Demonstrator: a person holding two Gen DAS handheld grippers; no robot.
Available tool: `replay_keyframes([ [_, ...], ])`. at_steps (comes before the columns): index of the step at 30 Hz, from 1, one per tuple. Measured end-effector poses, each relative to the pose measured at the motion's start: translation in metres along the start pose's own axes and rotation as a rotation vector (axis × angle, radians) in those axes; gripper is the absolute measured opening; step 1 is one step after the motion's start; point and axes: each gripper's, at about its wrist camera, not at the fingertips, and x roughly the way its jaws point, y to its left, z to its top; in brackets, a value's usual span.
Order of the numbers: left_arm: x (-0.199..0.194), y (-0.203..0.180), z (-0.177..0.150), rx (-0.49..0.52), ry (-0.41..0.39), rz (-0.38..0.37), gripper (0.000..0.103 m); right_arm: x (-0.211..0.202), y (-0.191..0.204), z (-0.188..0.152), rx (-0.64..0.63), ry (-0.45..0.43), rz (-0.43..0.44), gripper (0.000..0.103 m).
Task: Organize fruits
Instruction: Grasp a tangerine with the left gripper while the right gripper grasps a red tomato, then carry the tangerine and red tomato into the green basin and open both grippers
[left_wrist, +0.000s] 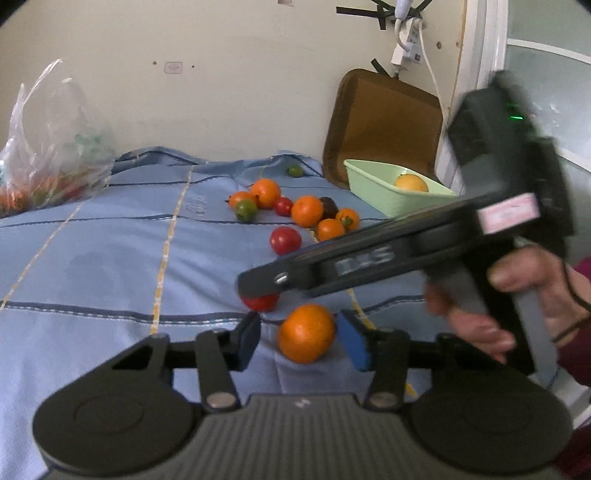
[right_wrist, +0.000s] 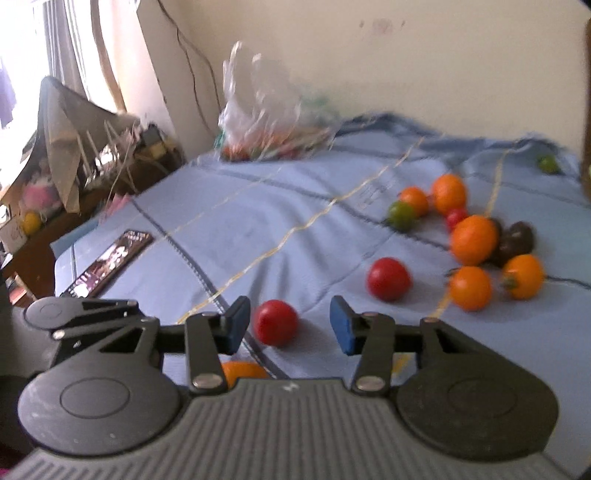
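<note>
My left gripper (left_wrist: 299, 338) is open, its blue pads on either side of an orange (left_wrist: 306, 332) lying on the blue cloth (left_wrist: 110, 266). My right gripper (right_wrist: 288, 325) is open around a red tomato (right_wrist: 276, 322), apart from both pads. In the left wrist view the right gripper (left_wrist: 258, 286) reaches in from the right over that tomato (left_wrist: 260, 302). A cluster of oranges, tomatoes and a green fruit (left_wrist: 295, 210) lies further back. A green tub (left_wrist: 388, 192) at the back right holds one orange (left_wrist: 412, 182).
A clear plastic bag of produce (left_wrist: 55, 147) sits at the back left by the wall. A brown board (left_wrist: 384, 122) leans behind the tub. A lone green fruit (left_wrist: 294, 170) lies near the wall. A dark flat packet (right_wrist: 110, 258) lies at the cloth's left edge.
</note>
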Motion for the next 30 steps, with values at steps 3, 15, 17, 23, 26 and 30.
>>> replay_keyframes([
  [3,-0.001,-0.002,-0.001,0.013,-0.001,-0.014,0.035,0.004,0.004,-0.002,-0.023,0.009,-0.002,0.037],
  [15,0.03,-0.022,0.032,0.046,-0.004,-0.005,0.033,-0.079,-0.041,-0.038,0.075,-0.227,-0.29,0.031],
  [17,0.039,-0.029,0.038,0.078,-0.019,-0.003,0.033,-0.091,-0.052,-0.045,0.085,-0.249,-0.348,0.031],
  [23,0.068,-0.043,0.041,0.128,-0.007,0.033,0.035,-0.097,-0.069,-0.056,0.071,-0.242,-0.448,0.031],
  [26,0.069,-0.047,0.04,0.146,0.001,0.059,0.046,-0.089,-0.07,-0.06,0.048,-0.204,-0.441,0.032],
  [30,0.072,-0.048,0.042,0.143,0.009,0.094,0.053,-0.081,-0.069,-0.06,0.026,-0.182,-0.432,0.034],
])
